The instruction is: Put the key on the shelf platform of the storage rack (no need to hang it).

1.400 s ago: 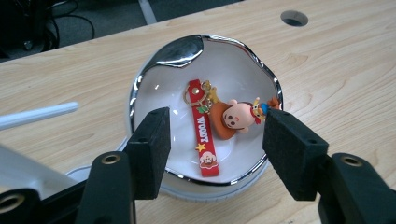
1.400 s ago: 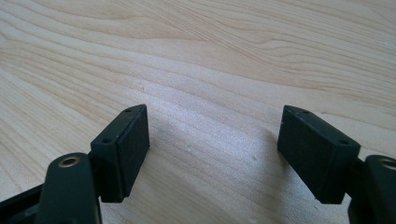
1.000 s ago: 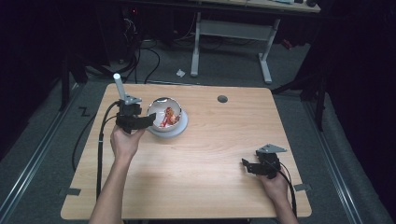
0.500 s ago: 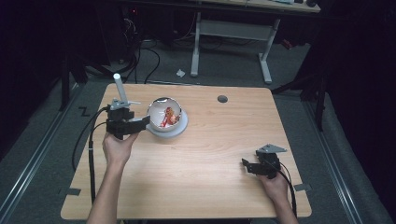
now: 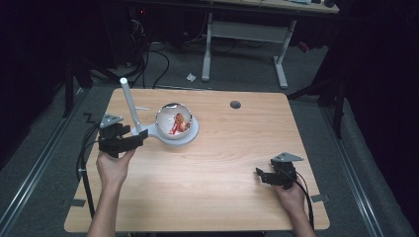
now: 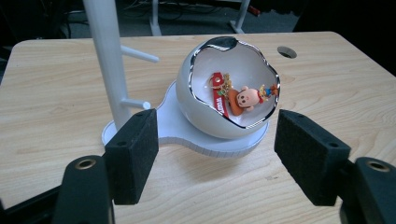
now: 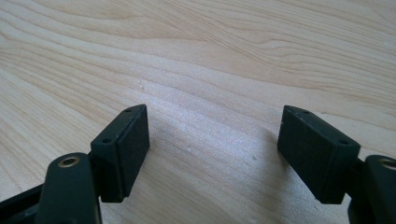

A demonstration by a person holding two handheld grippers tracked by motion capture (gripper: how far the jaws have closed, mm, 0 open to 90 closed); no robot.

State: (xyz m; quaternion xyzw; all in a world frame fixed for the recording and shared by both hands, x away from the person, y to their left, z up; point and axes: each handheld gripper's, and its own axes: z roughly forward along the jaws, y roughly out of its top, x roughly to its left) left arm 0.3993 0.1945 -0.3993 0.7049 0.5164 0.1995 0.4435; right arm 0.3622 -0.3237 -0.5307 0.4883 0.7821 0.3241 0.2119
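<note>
A white egg-shaped bowl (image 5: 174,119) (image 6: 224,88) with a chrome rim sits on a white stand base (image 5: 190,136) (image 6: 187,135). A white post (image 5: 129,106) (image 6: 106,51) with short pegs rises from the base's left end. Inside the bowl lies a keychain (image 5: 179,123) (image 6: 236,98) with a red strap and an orange cartoon figure. My left gripper (image 5: 141,138) (image 6: 215,140) is just left of the base, pointing at the bowl. Its jaws have just been opening and stand open with nothing between the pads. My right gripper (image 5: 259,175) (image 7: 215,140) rests open over bare wood at the near right.
The wooden table (image 5: 237,148) has a round cable hole (image 5: 235,104) (image 6: 286,51) at the back. A cable (image 5: 84,158) trails from the left gripper off the table's left edge. A desk frame (image 5: 247,34) stands on the floor beyond.
My left gripper has drawn back from the bowl, leftward and toward the person, and its jaws have opened wider. The right gripper has stayed in place.
</note>
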